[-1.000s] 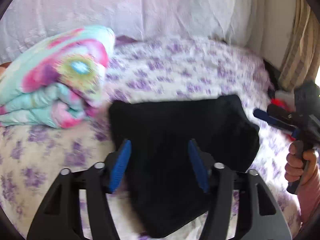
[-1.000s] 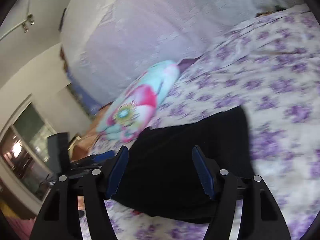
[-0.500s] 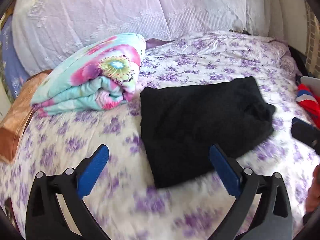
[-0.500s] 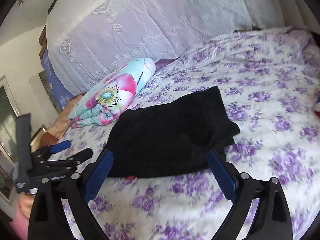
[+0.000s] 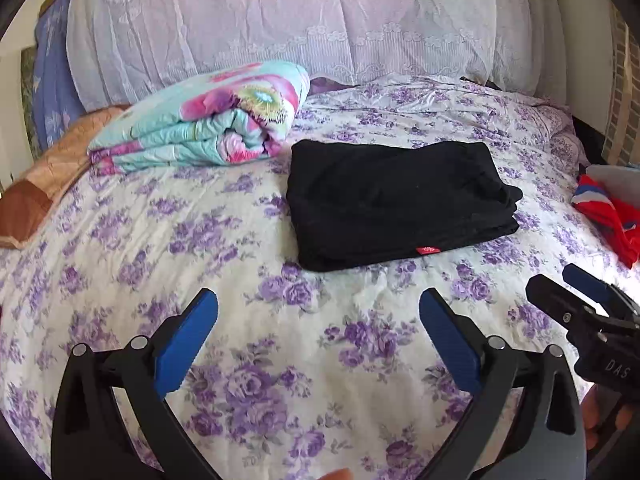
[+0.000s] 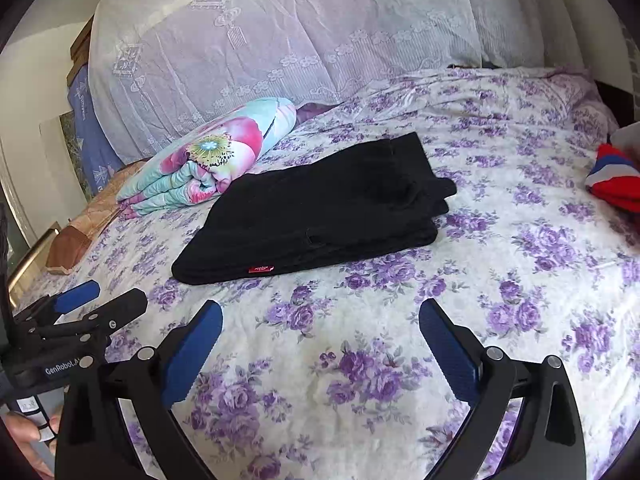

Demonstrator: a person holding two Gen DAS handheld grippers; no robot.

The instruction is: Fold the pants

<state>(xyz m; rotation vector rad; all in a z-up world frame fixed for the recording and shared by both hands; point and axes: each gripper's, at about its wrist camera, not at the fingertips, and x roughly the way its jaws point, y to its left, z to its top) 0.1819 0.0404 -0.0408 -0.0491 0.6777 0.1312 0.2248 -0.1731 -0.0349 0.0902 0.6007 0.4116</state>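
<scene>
Floral bedspread (image 5: 224, 248) fills both views, and the pants (image 5: 396, 200) lie mid-bed as a neat black stack beside a quilt (image 5: 208, 120). Left gripper (image 5: 318, 336) and right gripper (image 6: 320, 340) hover empty, fingers spread wide. Folding looks finished.

"DAS" on right gripper (image 5: 600, 312); "GenRobot.A" on left gripper (image 6: 86, 304)

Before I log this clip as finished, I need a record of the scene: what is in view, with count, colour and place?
pants: one, black, folded, middle of the bed.
quilt: one, turquoise and pink floral, folded, left of the pants.
bedspread: one, white with purple flowers, under everything.
lace cover: one, white, behind the bed.
red garment: one, red, blue and white, right edge.
left gripper: black, blue pads, open, empty.
right gripper: same, open, empty.
</scene>
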